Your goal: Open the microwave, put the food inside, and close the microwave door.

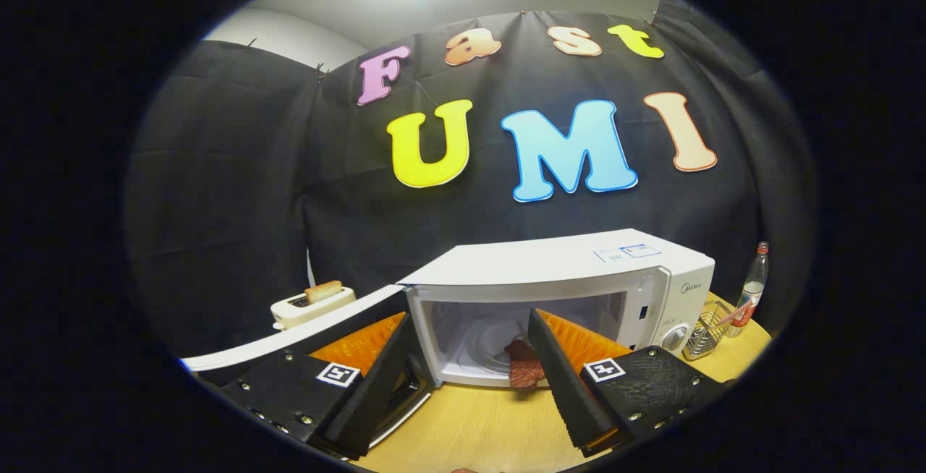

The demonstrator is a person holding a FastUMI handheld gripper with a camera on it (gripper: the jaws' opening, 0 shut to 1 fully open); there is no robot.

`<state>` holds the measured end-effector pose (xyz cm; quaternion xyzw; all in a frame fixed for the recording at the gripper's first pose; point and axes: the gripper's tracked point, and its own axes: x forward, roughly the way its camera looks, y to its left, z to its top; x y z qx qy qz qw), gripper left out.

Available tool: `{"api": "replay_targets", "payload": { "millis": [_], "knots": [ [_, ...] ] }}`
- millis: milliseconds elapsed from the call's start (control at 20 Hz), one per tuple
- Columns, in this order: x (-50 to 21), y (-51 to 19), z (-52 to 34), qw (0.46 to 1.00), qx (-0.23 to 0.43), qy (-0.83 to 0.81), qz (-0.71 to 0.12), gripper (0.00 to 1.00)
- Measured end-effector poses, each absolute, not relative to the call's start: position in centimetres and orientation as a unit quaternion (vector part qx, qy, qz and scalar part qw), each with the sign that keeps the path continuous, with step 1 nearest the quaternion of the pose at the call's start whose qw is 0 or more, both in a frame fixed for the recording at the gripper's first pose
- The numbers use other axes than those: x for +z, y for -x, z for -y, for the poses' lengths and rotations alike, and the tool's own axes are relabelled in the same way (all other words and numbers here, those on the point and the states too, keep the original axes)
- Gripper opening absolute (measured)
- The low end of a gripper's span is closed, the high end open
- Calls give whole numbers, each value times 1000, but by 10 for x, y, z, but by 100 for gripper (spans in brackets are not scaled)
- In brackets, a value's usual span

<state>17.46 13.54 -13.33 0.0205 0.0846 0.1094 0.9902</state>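
Gripper view: gripper (466, 357) open, food (522, 364) in microwave (579, 270)

My gripper (470, 357) is held level, its two fingers spread wide apart with nothing pressed between them. My left finger (369, 386) and right finger (564, 379) angle inward toward their tips, each block carrying a square marker tag.

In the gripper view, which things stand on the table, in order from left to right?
Toaster with a slice of bread → microwave, its door swung open → wire basket → bottle. The open gripper is in front.
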Motion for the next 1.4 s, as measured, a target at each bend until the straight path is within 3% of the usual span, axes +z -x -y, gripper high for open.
{"api": "replay_targets", "payload": {
  "millis": [750, 1400],
  "knots": [
    [-97, -19, -310, 941, 318, -50, -100, 97],
    [-177, 42, -400, 897, 404, -28, -180, 96]
  ]
}}
